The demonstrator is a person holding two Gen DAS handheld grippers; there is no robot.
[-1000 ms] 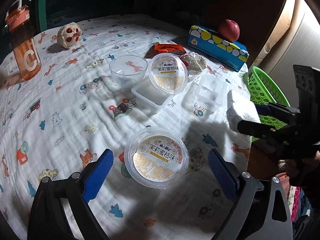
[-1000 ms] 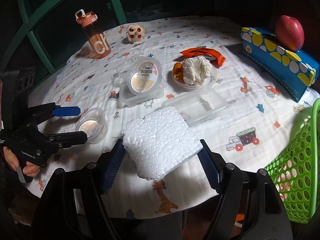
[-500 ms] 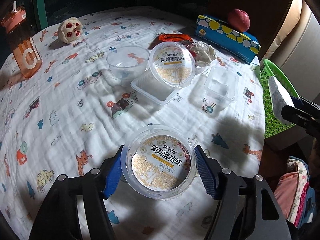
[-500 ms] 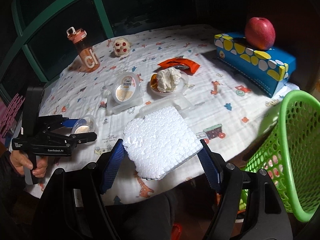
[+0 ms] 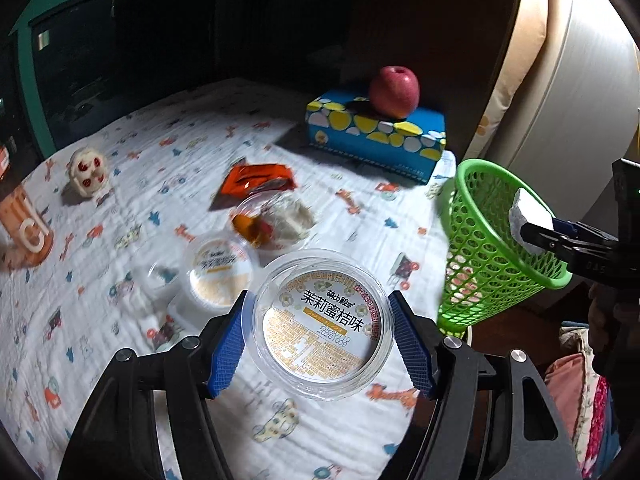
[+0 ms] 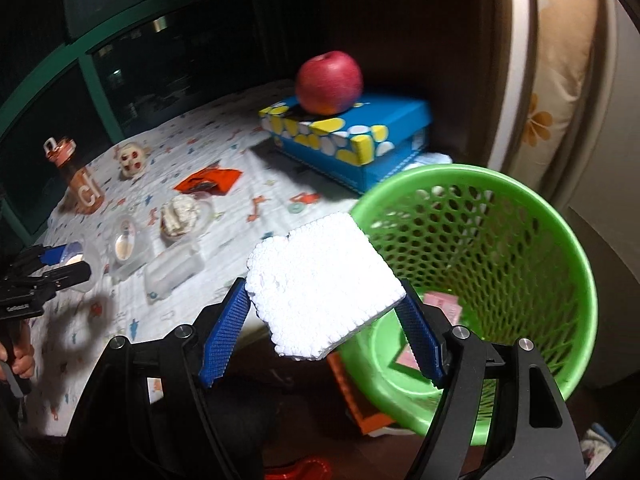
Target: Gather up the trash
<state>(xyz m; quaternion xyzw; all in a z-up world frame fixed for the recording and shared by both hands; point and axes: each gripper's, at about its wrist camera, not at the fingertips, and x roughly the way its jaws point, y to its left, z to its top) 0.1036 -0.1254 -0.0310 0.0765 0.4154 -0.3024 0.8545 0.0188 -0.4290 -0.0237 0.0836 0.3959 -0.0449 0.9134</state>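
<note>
Foam block (image 6: 324, 284), white and slab-shaped, sits clamped between the blue pads of the right gripper (image 6: 324, 312), held in the air over the near rim of the green basket (image 6: 552, 240); part of the slab overlaps the basket's mouth, the rest hangs over the table edge. Its broad face is tilted up toward the camera, and its long axis runs roughly from pad to pad, slanting down to the right. Nothing stands between the slab and the basket opening; pink paper scraps (image 6: 440, 304) lie at the basket's bottom. The left gripper (image 5: 320, 332) is closed on a round clear cup (image 5: 324, 324) with a printed lid, the lid face up and clear of the patterned tablecloth (image 5: 160, 184). Beyond the basket, on the cloth, stands a blue tissue box (image 6: 352, 140) with a red apple (image 6: 330, 82) on top. Farther from the basket lie an orange wrapper (image 6: 208, 182), a bowl of crumpled tissue (image 6: 182, 214), a second lidded cup (image 5: 220, 272), clear trays (image 6: 172, 272), a small figurine (image 6: 134, 158) and an orange bottle (image 6: 80, 184). The table items are blurred in both views.
</note>
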